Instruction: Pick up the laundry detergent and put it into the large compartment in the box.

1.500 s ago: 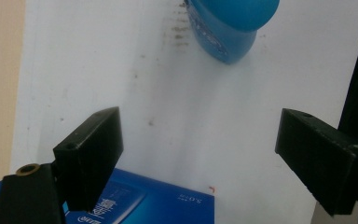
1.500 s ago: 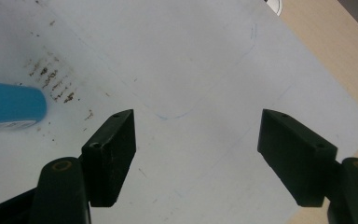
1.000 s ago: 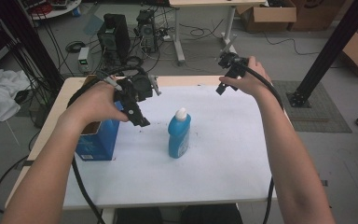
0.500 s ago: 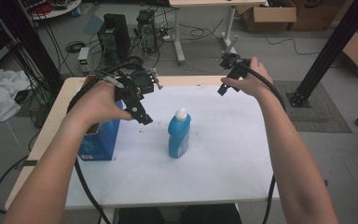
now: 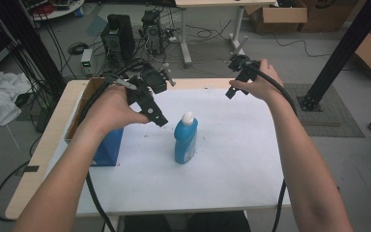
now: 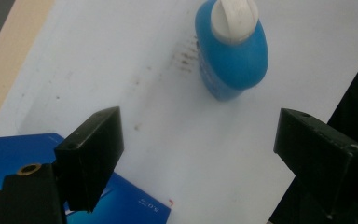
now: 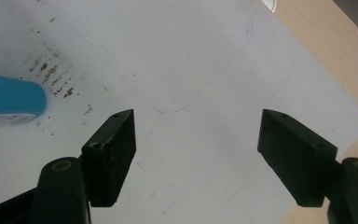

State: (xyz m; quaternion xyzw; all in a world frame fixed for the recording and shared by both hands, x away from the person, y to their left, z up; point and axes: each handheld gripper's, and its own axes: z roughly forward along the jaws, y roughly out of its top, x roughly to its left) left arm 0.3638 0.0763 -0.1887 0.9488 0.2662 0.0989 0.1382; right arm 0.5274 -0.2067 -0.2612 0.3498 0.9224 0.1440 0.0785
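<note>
The bottle (image 5: 186, 140) is stood upright on the white sheet (image 5: 232, 159), with its white cap (image 5: 187, 117) on top. It is seen ahead of the left claw (image 5: 158, 119) and a little below it, near but not touched. In the left gripper view the bottle (image 6: 233, 51) is seen past the tips, not between them. The left claw is held wide open and nothing is gripped in it.

Just beside that claw, on its own left side, a blue box (image 5: 101, 145) is stood at the table edge.

The right claw (image 5: 229, 93) is held well apart from the bottle, over bare sheet. It is wide open too, and nothing is held.

The bottle is tall and thin, so it could be tipped over if the cap is bumped by one tip on the way in. If only the cap is pinched, the bottle could be let slip. The box could be knocked if the left claw is swung sideways.
</note>
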